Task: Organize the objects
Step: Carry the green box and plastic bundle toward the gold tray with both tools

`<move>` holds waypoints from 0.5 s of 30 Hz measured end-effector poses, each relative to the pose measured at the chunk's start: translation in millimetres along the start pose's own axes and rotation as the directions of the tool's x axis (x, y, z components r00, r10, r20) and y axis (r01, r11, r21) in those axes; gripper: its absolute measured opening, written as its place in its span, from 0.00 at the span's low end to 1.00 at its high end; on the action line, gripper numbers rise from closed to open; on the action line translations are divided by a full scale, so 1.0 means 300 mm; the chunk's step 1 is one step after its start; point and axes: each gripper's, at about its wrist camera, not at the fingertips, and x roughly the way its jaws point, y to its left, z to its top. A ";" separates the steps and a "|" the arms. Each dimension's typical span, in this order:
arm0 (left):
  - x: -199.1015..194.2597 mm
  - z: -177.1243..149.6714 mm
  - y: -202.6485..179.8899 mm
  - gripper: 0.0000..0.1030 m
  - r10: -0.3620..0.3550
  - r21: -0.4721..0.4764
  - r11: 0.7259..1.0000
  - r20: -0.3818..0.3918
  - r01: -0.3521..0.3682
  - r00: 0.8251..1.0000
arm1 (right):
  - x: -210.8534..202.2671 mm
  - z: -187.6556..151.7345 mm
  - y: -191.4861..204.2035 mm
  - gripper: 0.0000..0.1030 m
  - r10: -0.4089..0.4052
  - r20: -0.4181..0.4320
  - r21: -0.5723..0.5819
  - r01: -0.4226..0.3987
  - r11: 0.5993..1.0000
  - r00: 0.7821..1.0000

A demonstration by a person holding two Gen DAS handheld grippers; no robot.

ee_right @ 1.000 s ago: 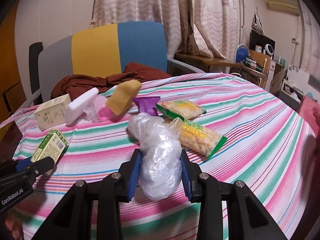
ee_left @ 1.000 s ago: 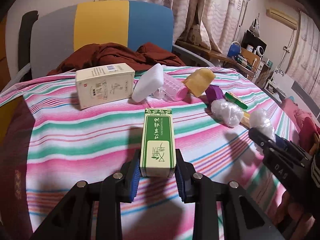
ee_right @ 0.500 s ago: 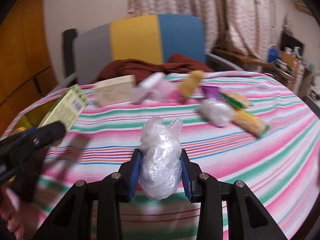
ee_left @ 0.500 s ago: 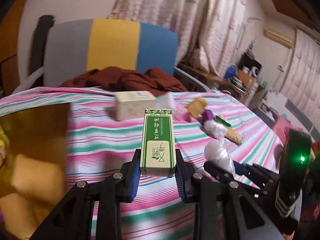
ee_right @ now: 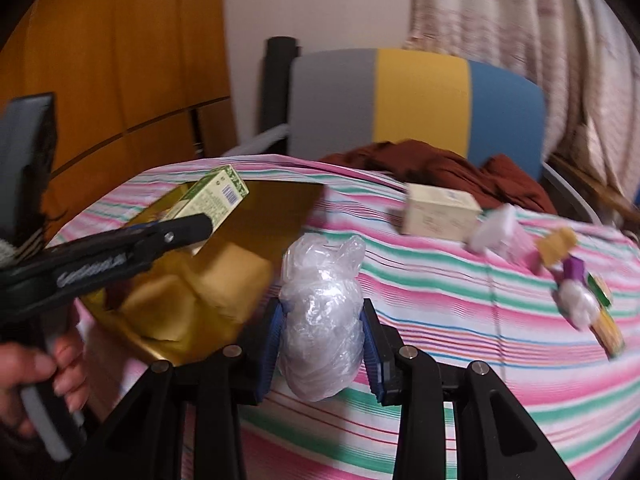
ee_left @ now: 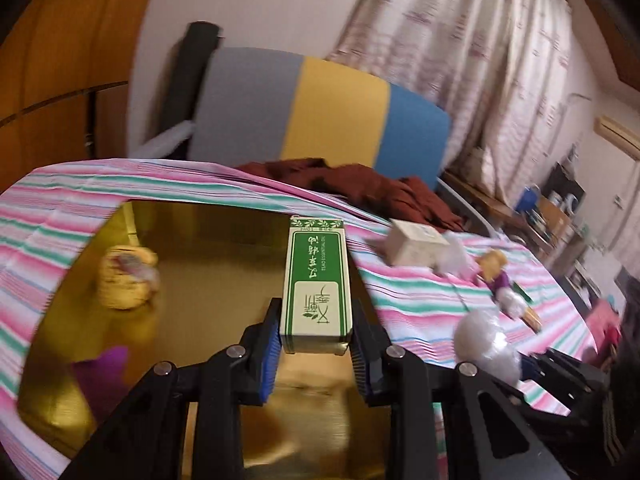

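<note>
Swung both loads from mid-table to the gold box (ee_left: 224, 248). Left gripper (ee_left: 316, 344) pinched green carton (ee_left: 318, 280) above its interior; right gripper (ee_right: 322, 344) squeezed clear plastic bundle (ee_right: 320, 316) beside its rim. Judged ready for drop-off.

The tray (ee_left: 208, 224) is sitting at the left of the striped cloth (ee_right: 440, 320), with blurred items lying in it. The green box (ee_left: 318, 280) is hanging over the tray, the plastic bundle (ee_right: 320, 320) just right of it. Further right, a pale carton (ee_right: 440, 216) is lying on the cloth, small items (blurred) trailing beyond.
</note>
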 end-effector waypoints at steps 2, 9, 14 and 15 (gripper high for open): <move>-0.011 0.008 0.057 0.29 0.024 -0.028 0.999 0.006 -0.024 1.000 | 0.001 0.008 0.033 0.37 0.019 -0.003 -0.014 -0.019 1.000 1.000; -0.006 0.004 0.202 0.29 0.080 -0.072 0.994 -0.030 -0.082 0.996 | 0.026 0.019 0.131 0.37 0.070 -0.040 -0.048 -0.072 0.996 0.997; 0.015 -0.006 0.245 0.29 0.092 -0.073 0.993 -0.066 -0.097 0.994 | 0.057 0.033 0.187 0.38 0.093 -0.060 -0.066 -0.097 0.993 0.994; 0.020 -0.010 0.250 0.29 0.094 -0.073 0.992 -0.076 -0.100 0.993 | 0.068 0.037 0.194 0.43 0.100 -0.068 -0.063 -0.105 0.992 0.993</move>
